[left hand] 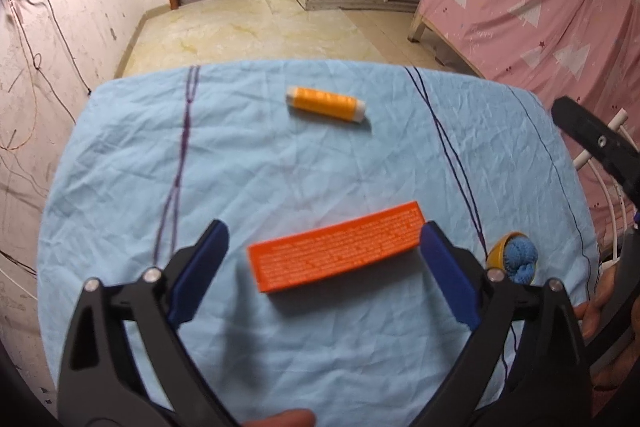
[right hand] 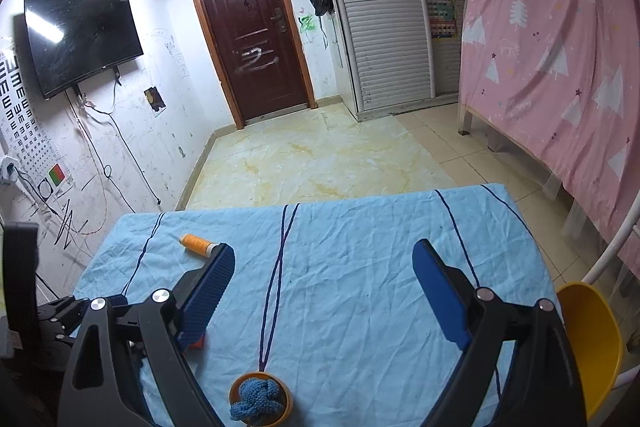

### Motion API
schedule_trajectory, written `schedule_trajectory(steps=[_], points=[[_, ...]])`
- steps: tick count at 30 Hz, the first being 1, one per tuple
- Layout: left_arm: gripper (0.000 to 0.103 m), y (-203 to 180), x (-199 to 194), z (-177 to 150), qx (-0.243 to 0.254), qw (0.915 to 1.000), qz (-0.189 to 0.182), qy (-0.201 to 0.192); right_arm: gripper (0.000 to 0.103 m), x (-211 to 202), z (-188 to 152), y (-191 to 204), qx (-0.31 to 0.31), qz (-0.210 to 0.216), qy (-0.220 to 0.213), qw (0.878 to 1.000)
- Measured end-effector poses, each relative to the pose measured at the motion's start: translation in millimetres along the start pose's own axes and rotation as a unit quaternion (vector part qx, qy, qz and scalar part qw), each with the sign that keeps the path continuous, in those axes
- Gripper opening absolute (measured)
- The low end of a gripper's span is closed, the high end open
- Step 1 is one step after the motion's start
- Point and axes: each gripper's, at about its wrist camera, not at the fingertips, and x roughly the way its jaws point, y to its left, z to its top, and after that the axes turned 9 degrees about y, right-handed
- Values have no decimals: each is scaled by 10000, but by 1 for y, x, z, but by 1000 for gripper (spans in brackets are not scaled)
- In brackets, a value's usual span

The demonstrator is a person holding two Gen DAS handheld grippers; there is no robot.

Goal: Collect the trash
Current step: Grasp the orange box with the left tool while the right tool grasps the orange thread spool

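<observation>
Spread wide, the left claw (left hand: 324,247) hangs low over a desk covered by a wrinkled light-blue cloth (left hand: 280,155), its blue pads flanking but not gripping an orange rectangular box (left hand: 338,253) printed with small white text. Beyond the box an orange thread spool (left hand: 326,104) lies on its side, and to the right a small yellow cup holding a blue crocheted ball (left hand: 514,259) sits near the cloth's edge. From the right wrist view, the right claw (right hand: 324,267) is also open and empty above the cloth, with the same cup close beneath it and a yellow bin (right hand: 592,343) just past the desk's right side.
</observation>
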Motion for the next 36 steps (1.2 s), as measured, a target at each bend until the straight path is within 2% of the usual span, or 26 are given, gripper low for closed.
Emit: schedule_trajectory(steps=[10,12,14,15,17,19,24,27,30,36], points=[[94,-8,10,4,-76,9994,-307,154,84,2,0,8,-225,37,118,9997],[86,-7,10,5,-152,9988,-457,91,84,3,2,9,-227,63,119,9997],[61,-7,9,7,-121,9980,-624,8,84,4,3,11,-233,83,111,9996],[53,-7,8,8,-106,9973,-721,-2,84,4,3,12,-244,79,118,9996],[32,-12,7,8,-12,9970,-769,-18,84,6,3,13,-275,60,149,9995],[24,-15,10,7,60,9971,-753,11,84,7,2,14,-290,42,170,9994],[23,-8,1,4,-75,9969,-774,-108,84,12,3,18,-340,19,224,9992],[23,9,-17,1,-203,9967,-715,-329,84,16,7,29,-554,47,310,9980],[23,28,-38,-2,-322,9957,-629,-598,84,23,12,52,-951,170,453,9943],[24,58,-56,-3,-532,9936,-564,-826,84,48,16,101,-1603,414,831,9827]])
